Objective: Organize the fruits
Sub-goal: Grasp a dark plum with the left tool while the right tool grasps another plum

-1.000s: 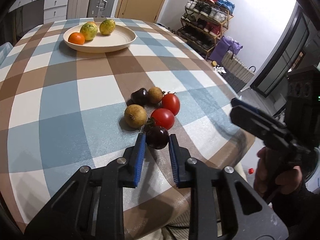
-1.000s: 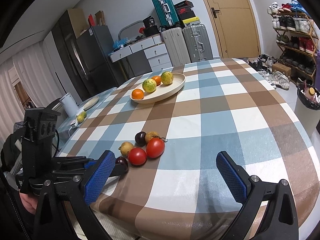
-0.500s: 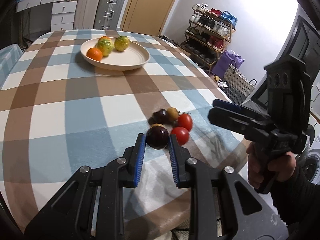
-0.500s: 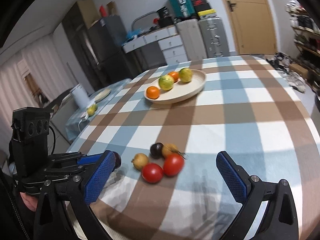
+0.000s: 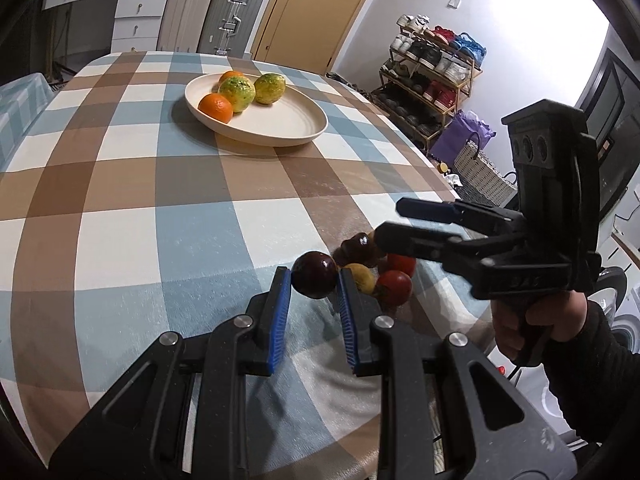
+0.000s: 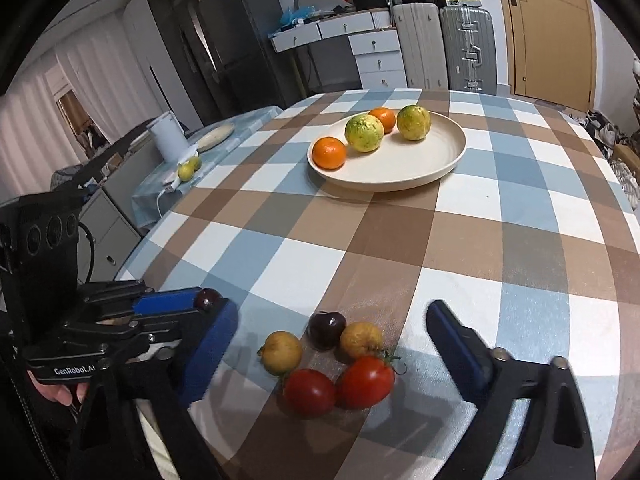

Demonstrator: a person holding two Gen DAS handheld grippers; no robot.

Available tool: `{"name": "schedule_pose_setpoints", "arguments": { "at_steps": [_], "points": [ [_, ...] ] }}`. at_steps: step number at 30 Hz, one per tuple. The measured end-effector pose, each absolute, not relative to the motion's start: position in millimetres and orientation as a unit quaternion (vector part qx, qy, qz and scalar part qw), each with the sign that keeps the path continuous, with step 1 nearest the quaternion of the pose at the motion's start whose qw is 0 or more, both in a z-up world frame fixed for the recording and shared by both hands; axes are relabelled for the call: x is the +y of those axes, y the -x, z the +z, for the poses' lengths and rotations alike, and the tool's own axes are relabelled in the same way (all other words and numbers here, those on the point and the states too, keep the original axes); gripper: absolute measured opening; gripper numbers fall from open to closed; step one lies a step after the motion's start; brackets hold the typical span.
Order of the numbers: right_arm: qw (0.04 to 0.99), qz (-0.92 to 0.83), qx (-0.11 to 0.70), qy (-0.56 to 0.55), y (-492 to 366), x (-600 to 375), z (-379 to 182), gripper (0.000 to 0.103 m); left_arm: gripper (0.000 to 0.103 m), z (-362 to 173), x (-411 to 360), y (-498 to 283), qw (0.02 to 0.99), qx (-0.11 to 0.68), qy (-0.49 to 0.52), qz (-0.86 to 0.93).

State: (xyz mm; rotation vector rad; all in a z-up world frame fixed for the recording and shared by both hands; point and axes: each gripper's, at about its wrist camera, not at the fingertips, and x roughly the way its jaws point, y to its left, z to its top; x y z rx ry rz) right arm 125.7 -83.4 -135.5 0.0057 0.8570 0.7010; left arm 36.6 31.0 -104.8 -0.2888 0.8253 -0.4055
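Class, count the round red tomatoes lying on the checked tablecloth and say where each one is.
2. One round red tomato lies nearest the table's front edge; the other touches it on its right. Both sit just in front of the small yellow-brown fruits. None seems hidden.

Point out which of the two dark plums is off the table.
The plum pinched between the left gripper pads, lifted clear of the cloth. The other plum sits on the tablecloth among the yellow fruits and tomatoes.

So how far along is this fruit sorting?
Four citrus fruits already sit on the plate. The left gripper is shut on a dark plum. The right gripper is closing with nothing touched yet, over five pieces left on the tablecloth, two tomatoes among them.
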Motion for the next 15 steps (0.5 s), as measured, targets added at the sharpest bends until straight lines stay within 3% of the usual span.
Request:
{"name": "schedule_pose_setpoints", "arguments": {
  "at_steps": [2, 9, 15],
  "points": [
    [0.848, 0.331, 0.415, 0.017, -127.3, -76.6, -137.5, 0.078, 0.021, -106.0, 32.5, -38.9, 0.886, 0.397, 0.143, -0.195],
    [0.829, 0.338, 0.435, 0.097, -130.6, -51.3, -138.9, 0.051, 0.021, -108.8, 38.0, -39.6, 0.884, 0.396, 0.151, -0.196],
    [0.814, 0.327, 0.451, 0.165, -131.0, -33.2, -141.7, 0.042, 0.021, -108.2, 43.3, -37.8, 0.886, 0.392, 0.156, -0.194]
  ]
}}
